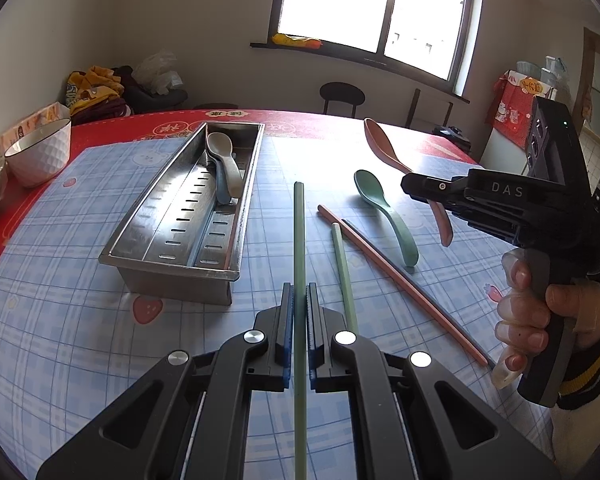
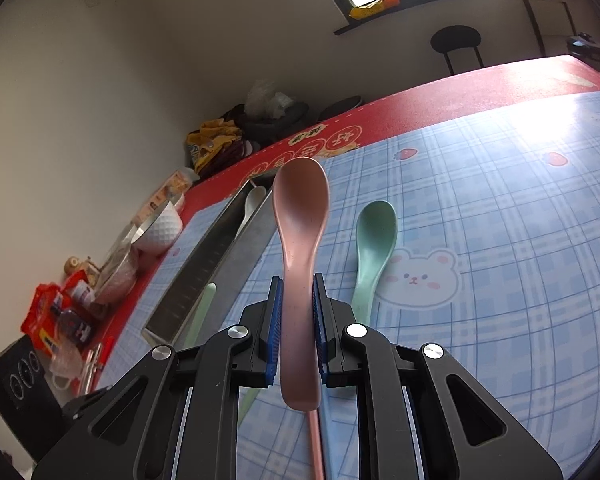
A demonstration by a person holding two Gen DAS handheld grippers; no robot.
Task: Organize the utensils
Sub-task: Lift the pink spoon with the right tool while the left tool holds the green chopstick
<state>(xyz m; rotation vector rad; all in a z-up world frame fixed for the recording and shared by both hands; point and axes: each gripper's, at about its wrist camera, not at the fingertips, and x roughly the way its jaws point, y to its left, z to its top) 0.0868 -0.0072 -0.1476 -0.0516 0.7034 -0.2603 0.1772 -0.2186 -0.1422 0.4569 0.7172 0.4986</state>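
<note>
Two grippers are busy over the table (image 1: 60, 320), each held by a person. The left gripper (image 1: 300, 300) has its blue-padded fingers pinched fully together on a green chopstick (image 1: 299, 232), which runs straight out ahead between the pads and back under the tool, lifted above the checked blue cloth. The right gripper (image 2: 297, 296) is clamped on the handle of a pink spoon (image 2: 300, 208); from the left camera that spoon (image 1: 384, 144) hangs in the air with its bowl tipped away and upward, and a hand (image 1: 528, 312) wraps the tool's grip.

Left of the green chopstick stands a long stainless steel utensil tray (image 1: 140, 232) with a slotted floor. A grey spoon (image 1: 220, 160) lies in its far end, resting on a pale blue spoon (image 1: 223, 188) beneath it.

Still loose on the cloth are a second green chopstick (image 1: 342, 264), just right of the left gripper's fingers, a pink chopstick (image 1: 400, 280) running diagonally, a dark chopstick (image 1: 452, 320) tight along its right side, and a green spoon (image 1: 384, 208) lying bowl away, between the pink chopstick and the right gripper.

On the red edge of the table at the far left sits a white dimpled bowl (image 1: 40, 152). Behind the table, a pile of clothes (image 1: 96, 92) rests by the wall under the window (image 1: 372, 0).
</note>
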